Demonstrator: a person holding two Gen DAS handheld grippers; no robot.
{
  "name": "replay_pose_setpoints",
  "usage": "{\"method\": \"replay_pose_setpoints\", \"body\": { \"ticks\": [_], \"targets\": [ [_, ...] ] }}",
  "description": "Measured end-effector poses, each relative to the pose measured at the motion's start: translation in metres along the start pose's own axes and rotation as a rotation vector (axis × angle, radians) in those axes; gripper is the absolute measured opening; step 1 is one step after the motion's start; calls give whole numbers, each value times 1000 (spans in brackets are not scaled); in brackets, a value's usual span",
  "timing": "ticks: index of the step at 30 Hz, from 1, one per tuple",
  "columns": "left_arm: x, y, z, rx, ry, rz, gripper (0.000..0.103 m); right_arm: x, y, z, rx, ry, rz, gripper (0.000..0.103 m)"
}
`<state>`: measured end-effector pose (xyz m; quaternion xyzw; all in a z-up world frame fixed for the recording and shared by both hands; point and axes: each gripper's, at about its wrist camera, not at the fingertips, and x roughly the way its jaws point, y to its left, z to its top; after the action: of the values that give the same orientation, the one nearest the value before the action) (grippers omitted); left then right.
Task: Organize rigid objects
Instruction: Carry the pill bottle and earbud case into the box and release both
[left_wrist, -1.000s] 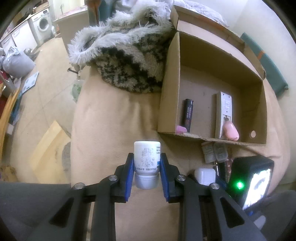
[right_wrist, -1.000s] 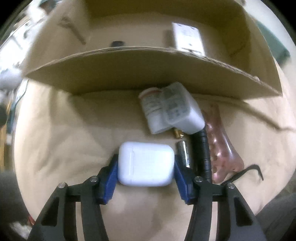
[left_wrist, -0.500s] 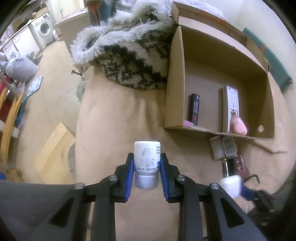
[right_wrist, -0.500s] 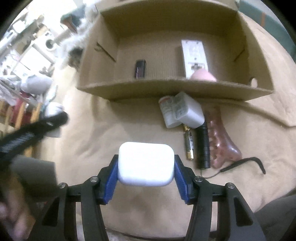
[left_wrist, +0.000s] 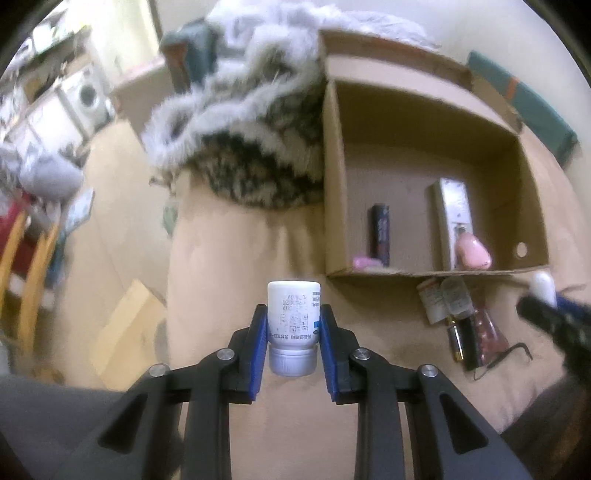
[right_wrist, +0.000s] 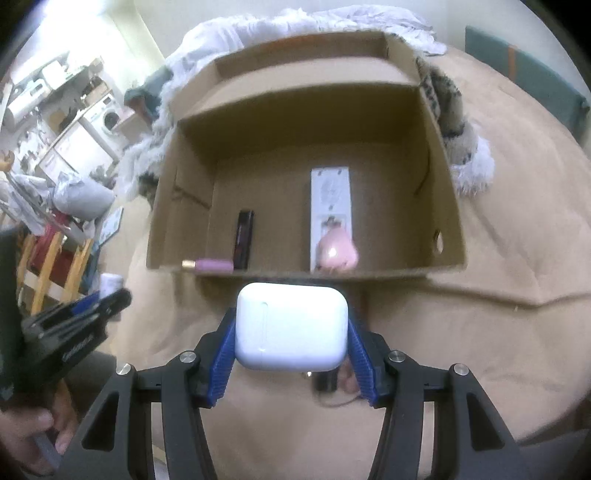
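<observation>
Currently both tools are loaded. Left gripper (left_wrist: 293, 345) is clamped on a small white bottle (left_wrist: 293, 325), cap end toward the camera, printed label facing up; the blue pads (left_wrist: 259, 350) press on both its sides, low centre of the left wrist view, over the tan blanket (left_wrist: 229, 258). Right gripper (right_wrist: 291, 338) is clamped on a white earbud case (right_wrist: 291, 326), held broadside between its pads, centre-low in the right wrist view, just in front of the near wall of the cardboard box (right_wrist: 447, 206). The box sits open in the upper middle of that frame; on its floor: a black battery (right_wrist: 243, 240) left of centre, a pink battery (right_wrist: 212, 264) lying against the near wall beside it, a white remote (right_wrist: 330, 206) right of centre, and a pink rounded object (right_wrist: 338, 253) at the remote's near end. In the left wrist view, outside the box below its near wall at lower right: a small pile (left_wrist: 461, 321) with a labelled white bottle, a white adapter, a battery, a black cylinder and a pink translucent item, all touching or overlapping; details blurred. A fluffy grey-white throw (left_wrist: 240, 122) lies against the box's left wall, upper centre. A hand (right_wrist: 33, 439) grips the left tool's handle at lower left of the right wrist view.
</observation>
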<state>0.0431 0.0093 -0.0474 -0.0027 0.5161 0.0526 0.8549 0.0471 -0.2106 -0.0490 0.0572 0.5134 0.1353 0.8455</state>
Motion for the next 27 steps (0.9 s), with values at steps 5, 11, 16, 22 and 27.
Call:
{"method": "replay_pose_setpoints", "body": {
  "ticks": [5,11,16,22,27],
  "targets": [
    [-20,-10,18,19,-50,-30,24,-9,-12,20,-45,-41,4,58],
    [-23,-35,47,90,-95,-25,24,-3,-21,50,-62,-73,-3,58],
    [-8,-55,75,134,-97,-37,24,9,-26,72,-44,-79,6,58],
    [23,-74,97,173,-92,-32,24,33,-25,93,-68,-61,-20,58],
    [53,-84,98,201,-59,-75,24,60,-28,100,-64,-6,-23,58]
  ]
}}
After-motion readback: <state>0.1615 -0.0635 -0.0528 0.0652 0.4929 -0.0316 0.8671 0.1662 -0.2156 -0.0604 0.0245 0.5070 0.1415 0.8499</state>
